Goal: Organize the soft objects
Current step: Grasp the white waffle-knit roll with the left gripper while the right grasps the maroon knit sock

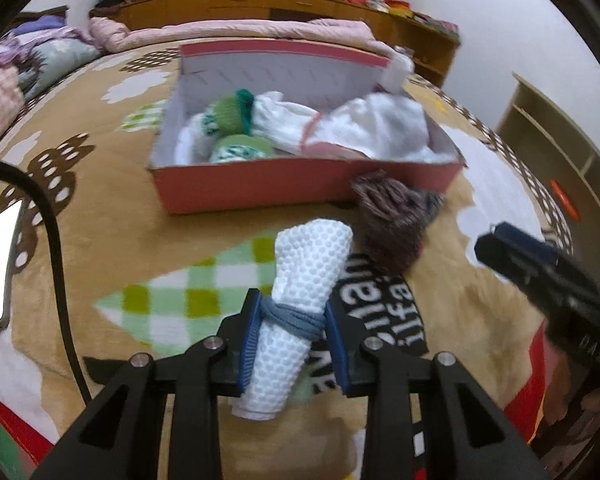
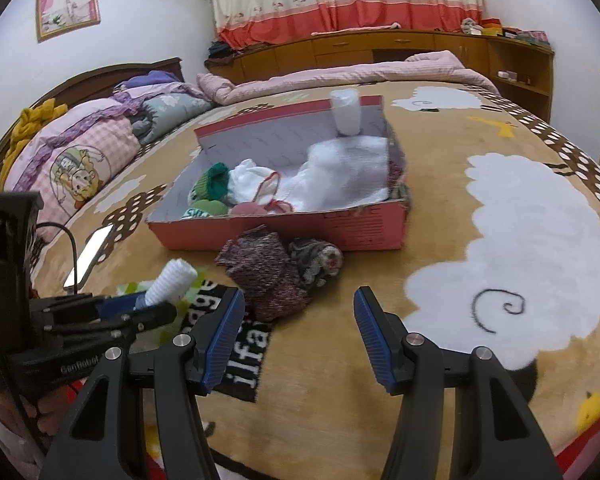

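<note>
Both wrist views low over bed, facing the pink box [image 1: 260, 188], shared.

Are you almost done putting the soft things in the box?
Partly. The pink box already holds green socks and white cloths. The left gripper is shut on a rolled white towel, not boxed yet. The right gripper is open and empty. The maroon knit piece and patterned bundle still lie outside.
</note>
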Demonstrator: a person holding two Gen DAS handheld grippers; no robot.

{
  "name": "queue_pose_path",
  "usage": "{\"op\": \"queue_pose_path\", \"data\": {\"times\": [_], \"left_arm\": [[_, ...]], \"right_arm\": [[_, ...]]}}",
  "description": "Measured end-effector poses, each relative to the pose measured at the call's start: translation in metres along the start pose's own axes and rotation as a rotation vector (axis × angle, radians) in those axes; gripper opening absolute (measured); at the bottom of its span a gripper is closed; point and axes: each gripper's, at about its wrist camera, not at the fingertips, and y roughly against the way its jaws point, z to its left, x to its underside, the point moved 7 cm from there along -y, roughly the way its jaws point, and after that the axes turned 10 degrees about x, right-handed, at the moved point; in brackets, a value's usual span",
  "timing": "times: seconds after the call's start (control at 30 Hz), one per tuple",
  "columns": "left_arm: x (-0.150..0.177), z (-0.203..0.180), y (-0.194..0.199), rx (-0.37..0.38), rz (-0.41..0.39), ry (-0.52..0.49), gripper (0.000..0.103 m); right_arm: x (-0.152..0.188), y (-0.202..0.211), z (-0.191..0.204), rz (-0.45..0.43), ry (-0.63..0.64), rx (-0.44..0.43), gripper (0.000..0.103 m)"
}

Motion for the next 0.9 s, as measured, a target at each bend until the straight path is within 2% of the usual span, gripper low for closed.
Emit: {"op": "queue_pose_path", "data": {"times": [0.27,0.7,0.8,0.9], "left_arm": [[-0.003,0.026,0.008,-0.020,-0.026,0.075,0.032],[0.000,0.040,0.005,-0.014,-0.030,0.121,0.032],[0.000,0.042,0.004,-0.013,-0.031,0.126,0.032],[0.000,0.043,0.004,-0.013,-0.030,0.132,0.032]], "right_arm": [[-0.003,-0.016,0.028,0.020,0.052,-0.043,0.058],[-0.006,-0.050,0.047,0.049,0.105,-0.017,0.058],[-0.005,-0.057,0.048,0.056,0.104,-0.010,0.042],[-0.006,-0.060,0.048,0.050,0.102,0.000,0.032]]}}
